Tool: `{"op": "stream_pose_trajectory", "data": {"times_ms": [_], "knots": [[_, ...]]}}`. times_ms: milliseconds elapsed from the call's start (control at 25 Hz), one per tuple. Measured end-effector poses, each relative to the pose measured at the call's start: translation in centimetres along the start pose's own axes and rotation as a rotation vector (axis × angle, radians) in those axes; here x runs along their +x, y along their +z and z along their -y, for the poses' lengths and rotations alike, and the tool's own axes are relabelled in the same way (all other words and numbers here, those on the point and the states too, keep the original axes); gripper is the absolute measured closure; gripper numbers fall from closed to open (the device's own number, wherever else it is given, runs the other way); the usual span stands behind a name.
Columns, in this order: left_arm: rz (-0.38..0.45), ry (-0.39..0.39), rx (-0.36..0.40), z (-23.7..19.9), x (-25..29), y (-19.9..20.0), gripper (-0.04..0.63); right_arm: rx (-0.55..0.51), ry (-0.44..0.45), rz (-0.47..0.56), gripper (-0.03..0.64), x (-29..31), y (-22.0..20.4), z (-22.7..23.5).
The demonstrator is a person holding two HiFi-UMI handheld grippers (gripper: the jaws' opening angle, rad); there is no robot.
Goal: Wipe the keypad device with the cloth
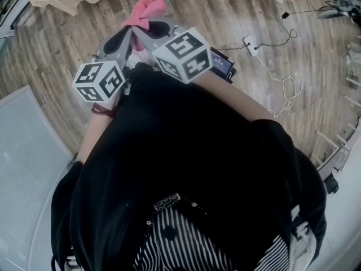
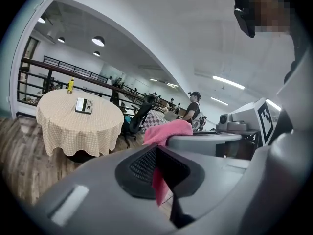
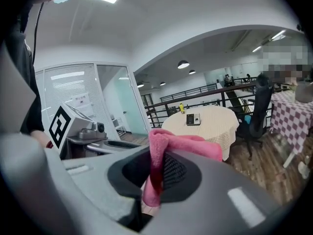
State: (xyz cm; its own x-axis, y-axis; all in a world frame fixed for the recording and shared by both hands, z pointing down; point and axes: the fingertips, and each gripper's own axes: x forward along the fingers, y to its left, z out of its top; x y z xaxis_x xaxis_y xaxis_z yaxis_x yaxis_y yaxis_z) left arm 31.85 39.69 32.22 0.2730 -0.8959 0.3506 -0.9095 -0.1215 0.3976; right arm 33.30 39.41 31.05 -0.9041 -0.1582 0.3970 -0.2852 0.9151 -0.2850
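A pink cloth (image 1: 145, 11) bunches where my two grippers meet in front of the person's chest. My right gripper (image 3: 155, 180) is shut on the cloth (image 3: 182, 145), which folds over its jaw. A strip of the cloth (image 2: 159, 185) hangs between the closed jaws of my left gripper (image 2: 161, 177). Head view shows the left gripper (image 1: 119, 39) and right gripper (image 1: 148, 34) angled toward each other. The keypad device (image 2: 83, 105) lies flat on a round table (image 2: 73, 126) some way off, also seen as the keypad device (image 3: 194, 119) in the right gripper view.
A yellow bottle (image 3: 181, 108) stands on the round table (image 3: 215, 126) behind the device. An office chair (image 3: 257, 116) and a purple checked table (image 3: 293, 116) stand to its right. A power strip (image 1: 251, 45) with cables lies on the wood floor. A person (image 2: 192, 109) stands in the background.
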Motion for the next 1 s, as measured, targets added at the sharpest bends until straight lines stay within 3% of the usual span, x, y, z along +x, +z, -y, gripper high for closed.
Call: {"op": "stream_pose_trajectory", "data": {"times_ms": [200,600,1000], "knots": [[-0.001,-0.023,-0.010,-6.1,-0.3,2.9,0.597,-0.025,-0.023,-0.017,0.586,6.0,3.0,-0.7],[0.015,-0.065,-0.017,-16.1,-2.4,5.0,0.597,-0.049,-0.045,-0.044,0.586,15.8,5.2,-3.6],[0.054,-0.001,-0.035,-24.1,-4.5,7.5,0.597,-0.081,0.036,-0.072,0.584,23.7,7.7,-5.7]]}}
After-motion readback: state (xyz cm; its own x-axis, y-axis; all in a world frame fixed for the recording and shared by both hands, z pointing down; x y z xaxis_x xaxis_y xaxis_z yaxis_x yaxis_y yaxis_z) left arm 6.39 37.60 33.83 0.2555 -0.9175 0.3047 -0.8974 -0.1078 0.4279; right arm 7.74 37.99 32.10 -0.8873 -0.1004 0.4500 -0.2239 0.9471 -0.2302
